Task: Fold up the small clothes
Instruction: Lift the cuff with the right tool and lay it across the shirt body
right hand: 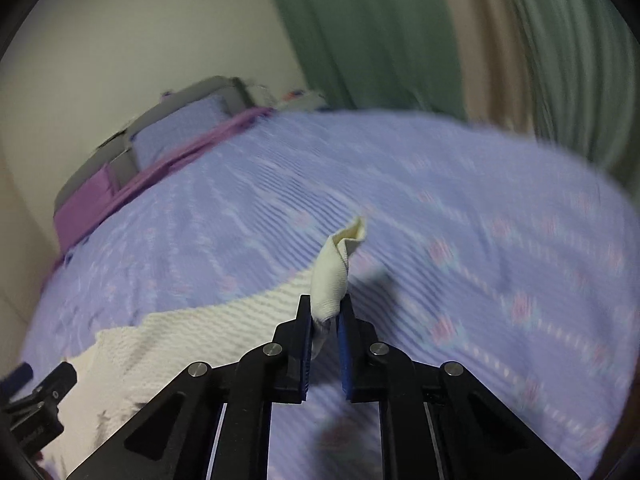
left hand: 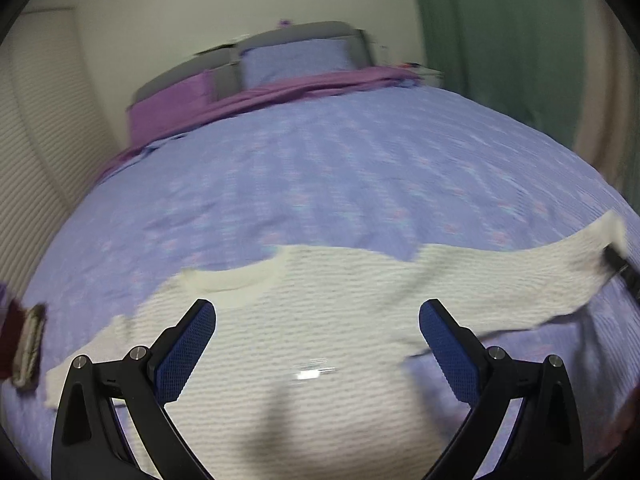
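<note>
A cream knitted sweater (left hand: 320,320) lies spread on the lilac patterned bedspread (left hand: 320,168), neckline away from me. My left gripper (left hand: 316,312) is open wide and empty, hovering over the sweater's chest. My right gripper (right hand: 326,308) is shut on the cuff of the sweater's sleeve (right hand: 332,276), which sticks up between the pads above the bed. In the left wrist view that sleeve (left hand: 520,272) stretches out to the right, where the right gripper's dark tip (left hand: 618,264) shows. The frames are blurred.
Pillows and a purple sheet (left hand: 248,96) lie at the head of the bed by the grey headboard (left hand: 304,36). A green curtain (right hand: 360,32) hangs to the right. A dark red item with a woven band (left hand: 24,344) sits at the left edge.
</note>
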The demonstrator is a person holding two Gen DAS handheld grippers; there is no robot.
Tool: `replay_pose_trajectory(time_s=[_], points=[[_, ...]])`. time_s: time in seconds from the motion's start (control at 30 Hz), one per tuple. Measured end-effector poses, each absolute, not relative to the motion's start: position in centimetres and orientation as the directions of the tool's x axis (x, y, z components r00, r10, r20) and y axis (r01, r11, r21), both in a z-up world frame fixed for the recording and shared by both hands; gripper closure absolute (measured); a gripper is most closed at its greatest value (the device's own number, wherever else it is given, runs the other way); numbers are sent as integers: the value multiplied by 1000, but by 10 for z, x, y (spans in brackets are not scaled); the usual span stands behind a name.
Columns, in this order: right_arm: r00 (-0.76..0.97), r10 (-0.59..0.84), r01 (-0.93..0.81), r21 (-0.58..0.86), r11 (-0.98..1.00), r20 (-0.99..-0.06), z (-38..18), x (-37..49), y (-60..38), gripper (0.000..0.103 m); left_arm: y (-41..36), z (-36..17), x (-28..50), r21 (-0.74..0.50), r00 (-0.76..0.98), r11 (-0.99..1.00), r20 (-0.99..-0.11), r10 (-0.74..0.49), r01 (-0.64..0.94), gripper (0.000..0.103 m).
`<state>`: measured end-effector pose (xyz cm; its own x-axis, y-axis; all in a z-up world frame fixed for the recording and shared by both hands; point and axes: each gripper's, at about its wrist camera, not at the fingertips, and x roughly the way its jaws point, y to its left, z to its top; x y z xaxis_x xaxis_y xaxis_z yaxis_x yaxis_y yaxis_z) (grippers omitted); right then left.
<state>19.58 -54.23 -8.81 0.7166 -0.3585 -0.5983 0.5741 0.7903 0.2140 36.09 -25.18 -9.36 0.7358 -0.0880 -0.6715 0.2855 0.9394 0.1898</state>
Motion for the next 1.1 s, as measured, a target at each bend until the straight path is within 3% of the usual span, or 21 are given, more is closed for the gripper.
replay_pose_trajectory(time_s=[0.23,0.37,0.57,0.97,1.0,1.03,1.1], points=[[840,-260,330,69,941,-475,-10,241,-449,90,-144,-68,367,145,754,986,-656,29,88,0],[874,-166,193,12,981,-457,9,268,-384,90,-90,-58,368,135,762,991,-642,87,0,0],[845,-6,6,-2,1000,-535,-7,314,-289,90,-24,-60,367,133,753,987,-641,151,-85,0],[680,108,-141,15,990,-725,-109,364,-184,88,38,-98,368,146,693,980,-692,201,-139,0],[673,115,-143,23,989,-731,-112,366,-183,79,41,-100,368,140,692,980,-694,200,-143,0],[669,130,-149,39,988,-732,-114,366,-182,59,44,-100,368,133,691,980,-694,199,-148,0],[683,158,-156,69,985,-713,-112,362,-181,37,52,-101,369,121,688,980,-699,197,-159,0]])
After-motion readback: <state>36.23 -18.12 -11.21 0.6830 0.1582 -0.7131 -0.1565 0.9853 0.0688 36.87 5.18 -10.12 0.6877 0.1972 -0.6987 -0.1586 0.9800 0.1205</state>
